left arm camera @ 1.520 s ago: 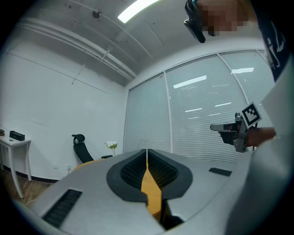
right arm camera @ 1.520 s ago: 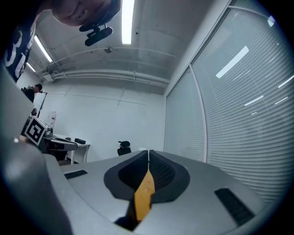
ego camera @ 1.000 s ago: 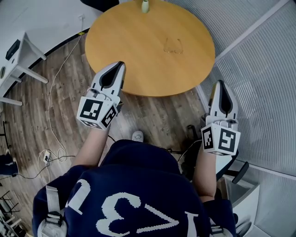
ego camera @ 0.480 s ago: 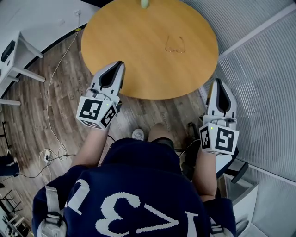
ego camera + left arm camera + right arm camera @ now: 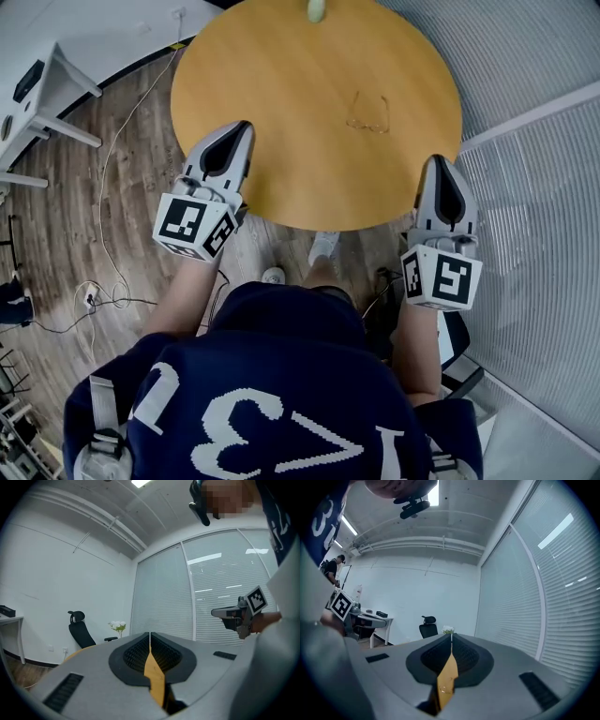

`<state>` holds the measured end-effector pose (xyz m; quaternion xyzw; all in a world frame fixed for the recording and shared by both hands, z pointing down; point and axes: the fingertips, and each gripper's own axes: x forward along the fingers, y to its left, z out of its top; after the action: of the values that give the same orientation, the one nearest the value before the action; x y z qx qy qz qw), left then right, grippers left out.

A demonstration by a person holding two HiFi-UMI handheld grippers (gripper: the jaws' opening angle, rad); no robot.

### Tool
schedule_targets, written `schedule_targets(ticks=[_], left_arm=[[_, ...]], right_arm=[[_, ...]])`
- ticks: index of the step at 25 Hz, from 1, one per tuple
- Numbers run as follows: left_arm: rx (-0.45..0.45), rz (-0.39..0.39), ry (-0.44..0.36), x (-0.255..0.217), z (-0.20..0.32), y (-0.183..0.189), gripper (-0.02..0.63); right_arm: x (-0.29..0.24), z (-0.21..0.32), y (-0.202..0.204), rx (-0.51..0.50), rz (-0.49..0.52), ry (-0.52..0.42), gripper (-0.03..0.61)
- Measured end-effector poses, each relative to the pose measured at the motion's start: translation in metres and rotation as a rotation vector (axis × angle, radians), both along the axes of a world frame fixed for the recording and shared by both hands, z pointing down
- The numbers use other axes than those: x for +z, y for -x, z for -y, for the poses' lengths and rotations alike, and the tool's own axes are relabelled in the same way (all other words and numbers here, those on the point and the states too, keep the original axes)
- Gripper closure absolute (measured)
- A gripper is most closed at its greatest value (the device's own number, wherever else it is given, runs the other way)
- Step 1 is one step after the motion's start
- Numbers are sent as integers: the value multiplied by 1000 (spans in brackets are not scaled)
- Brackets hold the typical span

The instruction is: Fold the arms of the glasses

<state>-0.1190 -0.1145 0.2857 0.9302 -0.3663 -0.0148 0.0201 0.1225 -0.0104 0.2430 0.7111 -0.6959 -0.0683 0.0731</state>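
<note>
A thin-framed pair of glasses (image 5: 368, 114) lies with its arms unfolded on the round wooden table (image 5: 281, 84), right of centre. My left gripper (image 5: 242, 127) is shut, and its tip reaches over the table's near left edge, well short of the glasses. My right gripper (image 5: 440, 161) is also shut and hangs at the table's near right edge, nearer to the glasses. In the left gripper view the jaws (image 5: 150, 634) meet with only tabletop showing below them. In the right gripper view the jaws (image 5: 451, 637) are likewise closed on nothing.
A small vase of flowers (image 5: 317, 9) stands at the table's far edge. A glass partition with blinds (image 5: 534, 187) runs along the right. A white desk (image 5: 42, 103) and a floor cable (image 5: 108, 187) lie left. A black office chair (image 5: 79, 632) stands beyond the table.
The person has stepped toward the table, one foot now showing under its edge. Both grippers have advanced with them and stay shut; the glasses lie lower in the head view.
</note>
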Motion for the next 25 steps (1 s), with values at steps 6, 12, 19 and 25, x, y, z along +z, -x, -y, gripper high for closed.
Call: schedule_targets(ticks=[6,12,19,25], left_arm=[[-83,14,-14,2,40,-34,591],[-151,26,-14,7,63,-71,591],[-213,37,-6,14,80,-88,591],[-211,17,11,18,99,-91,591]], right_arm=[[-1,63,-53,-70,20,-14,549],[8,108,-88,-149,-63,15,549],[30,139,-95,-245,-66,45,549],[46,155,-91,-241,-51,71,549]])
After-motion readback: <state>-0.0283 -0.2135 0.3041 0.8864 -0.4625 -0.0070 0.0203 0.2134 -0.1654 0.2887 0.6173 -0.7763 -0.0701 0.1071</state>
